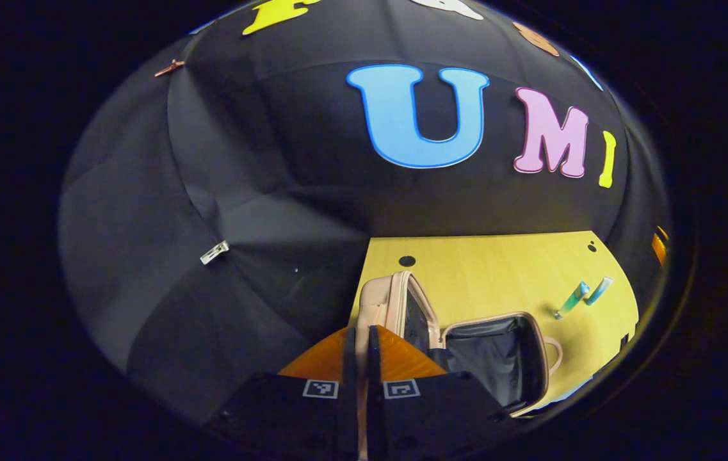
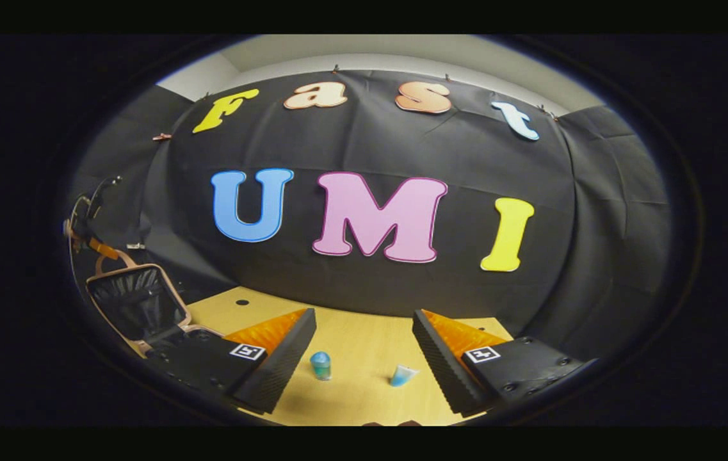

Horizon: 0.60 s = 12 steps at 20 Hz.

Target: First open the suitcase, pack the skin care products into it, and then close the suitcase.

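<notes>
Black cloth behind, pale wood tabletop [image 1: 492, 269] below, lit evenly. Near its left edge, the suitcase [image 1: 498, 358] lying open, dark lining exposed, lid [image 1: 396, 301] raised nearly upright. Left claw [image 1: 362, 349] pinched narrow on the lid's rim, both fingers seemingly pressing it; held so, probably, to keep the lid from dropping while the other hand loads. In the right gripper view, the same lid [image 2: 136, 301] standing up at far left, with a gripper above it at the rim.

Two small tubes [image 1: 584, 296] toward the right side of the tabletop, well apart from the suitcase, lying side by side, near each other but not touching. Seen end-on from the right gripper view: one bluish-green tube [image 2: 321, 365], one paler tube [image 2: 403, 375], both between the spread fingers and some way ahead. Right claw [image 2: 364, 365] wide, holding nothing, lined up on the pair; judged to be approaching for a first pick.

Opening done; packing not yet begun; closing left.

Open room: bare wood all round the tubes, nothing crowding the approach. Between tubes and suitcase, a free stretch for the carry. Tubes close together, so risk of nudging one while closing on the other. Tabletop's near edge just below the tubes in the right gripper view; a knocked tube could roll off.
</notes>
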Motion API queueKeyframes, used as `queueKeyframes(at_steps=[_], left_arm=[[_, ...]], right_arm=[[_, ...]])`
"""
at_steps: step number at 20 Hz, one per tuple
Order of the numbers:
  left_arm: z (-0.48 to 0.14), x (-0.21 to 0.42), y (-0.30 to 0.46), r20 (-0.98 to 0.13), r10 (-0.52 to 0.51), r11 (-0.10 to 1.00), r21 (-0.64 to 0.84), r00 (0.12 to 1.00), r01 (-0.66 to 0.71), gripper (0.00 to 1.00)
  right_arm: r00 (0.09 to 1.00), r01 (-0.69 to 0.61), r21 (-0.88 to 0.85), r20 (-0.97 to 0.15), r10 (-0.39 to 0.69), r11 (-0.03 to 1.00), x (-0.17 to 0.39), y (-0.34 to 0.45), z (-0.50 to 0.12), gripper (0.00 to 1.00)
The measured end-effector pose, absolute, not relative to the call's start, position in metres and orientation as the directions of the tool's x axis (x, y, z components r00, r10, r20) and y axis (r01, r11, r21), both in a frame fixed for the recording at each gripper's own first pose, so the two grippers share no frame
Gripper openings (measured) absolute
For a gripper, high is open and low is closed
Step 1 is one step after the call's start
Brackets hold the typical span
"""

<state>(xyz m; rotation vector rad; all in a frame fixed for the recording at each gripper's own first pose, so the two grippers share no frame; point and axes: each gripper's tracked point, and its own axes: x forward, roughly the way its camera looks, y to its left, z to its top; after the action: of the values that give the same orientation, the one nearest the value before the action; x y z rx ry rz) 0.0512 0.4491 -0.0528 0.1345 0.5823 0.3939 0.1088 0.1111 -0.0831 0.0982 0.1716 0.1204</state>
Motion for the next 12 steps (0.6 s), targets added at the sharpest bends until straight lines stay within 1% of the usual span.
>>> queueKeyframes(at_steps=[3,8,12], left_arm=[[-0.09,0.046,0.507,-0.543,0.417,0.907,0.197,0.729,-0.372,0.11],[-0.16,0.038,0.573,-0.582,0.432,0.882,0.114,0.689,-0.457,0.11],[-0.225,0.032,0.602,-0.643,0.417,0.857,0.041,0.643,-0.514,0.13]], right_arm=[[0.974,-0.058,0.15,-0.209,0.089,0.987,0.101,0.116,-0.087,0.96],[0.957,0.039,0.204,-0.29,0.022,0.978,0.086,0.106,-0.094,0.96],[0.948,0.098,0.2,-0.316,-0.03,0.975,0.072,0.091,-0.092,0.96]])
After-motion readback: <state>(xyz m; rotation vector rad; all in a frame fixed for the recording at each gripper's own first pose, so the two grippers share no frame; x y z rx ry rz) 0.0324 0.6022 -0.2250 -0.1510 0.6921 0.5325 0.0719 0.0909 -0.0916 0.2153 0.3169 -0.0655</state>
